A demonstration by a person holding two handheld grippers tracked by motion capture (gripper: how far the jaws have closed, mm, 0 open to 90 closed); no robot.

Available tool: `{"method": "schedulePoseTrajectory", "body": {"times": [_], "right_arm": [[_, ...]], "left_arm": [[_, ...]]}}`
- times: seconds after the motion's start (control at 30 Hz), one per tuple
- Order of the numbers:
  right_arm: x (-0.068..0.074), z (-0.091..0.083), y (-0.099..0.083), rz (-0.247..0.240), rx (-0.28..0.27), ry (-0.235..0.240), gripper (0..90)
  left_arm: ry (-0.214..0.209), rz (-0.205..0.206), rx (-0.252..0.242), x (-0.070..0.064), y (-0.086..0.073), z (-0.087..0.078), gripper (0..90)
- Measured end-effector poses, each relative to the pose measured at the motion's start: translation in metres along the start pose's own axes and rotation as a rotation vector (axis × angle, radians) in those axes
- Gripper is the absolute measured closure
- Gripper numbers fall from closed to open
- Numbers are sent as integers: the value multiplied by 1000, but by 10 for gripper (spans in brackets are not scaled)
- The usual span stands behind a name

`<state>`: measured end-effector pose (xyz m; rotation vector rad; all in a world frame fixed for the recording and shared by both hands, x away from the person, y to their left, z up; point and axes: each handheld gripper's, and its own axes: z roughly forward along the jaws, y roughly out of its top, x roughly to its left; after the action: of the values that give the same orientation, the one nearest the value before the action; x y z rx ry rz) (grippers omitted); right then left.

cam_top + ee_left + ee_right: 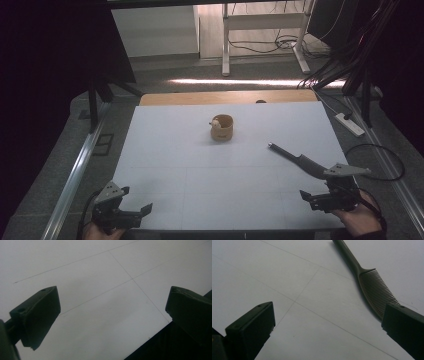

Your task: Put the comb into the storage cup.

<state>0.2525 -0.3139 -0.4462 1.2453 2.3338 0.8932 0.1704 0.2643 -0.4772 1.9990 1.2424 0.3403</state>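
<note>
Both tools — left [134, 201], right [317, 191] — gape wide and empty; right jaw hides the comb's [372, 285] tip.

A white table [165, 150] stands on grey floor [165, 75], with a white desk frame [226, 37] behind and dark curtains [45, 60] alongside.

One bench [175, 165] with a pale top carries the lot. On it stands one small tan cup [222, 128] — a single pale, rounded object [216, 122] sits at its rim, too small to identify. One dark comb [295, 158] lies on the surface, with one long handle and one row of teeth. Two grippers are held at the near edge — the left gripper [131, 209] and the right gripper [311, 197] — each with two black jaws.
</note>
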Motion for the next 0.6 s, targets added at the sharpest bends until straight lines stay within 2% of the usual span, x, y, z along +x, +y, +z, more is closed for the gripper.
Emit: {"method": "schedulePoseTrajectory", "body": {"times": [0.47, 0.6], "right_arm": [[-5, 11, 13, -22, 4, 9, 0], [-5, 12, 16, -41, 5, 7, 0]], "left_arm": [[-8, -8, 0, 1, 0, 0, 10], [-10, -2, 3, 1, 0, 0, 10]]}}
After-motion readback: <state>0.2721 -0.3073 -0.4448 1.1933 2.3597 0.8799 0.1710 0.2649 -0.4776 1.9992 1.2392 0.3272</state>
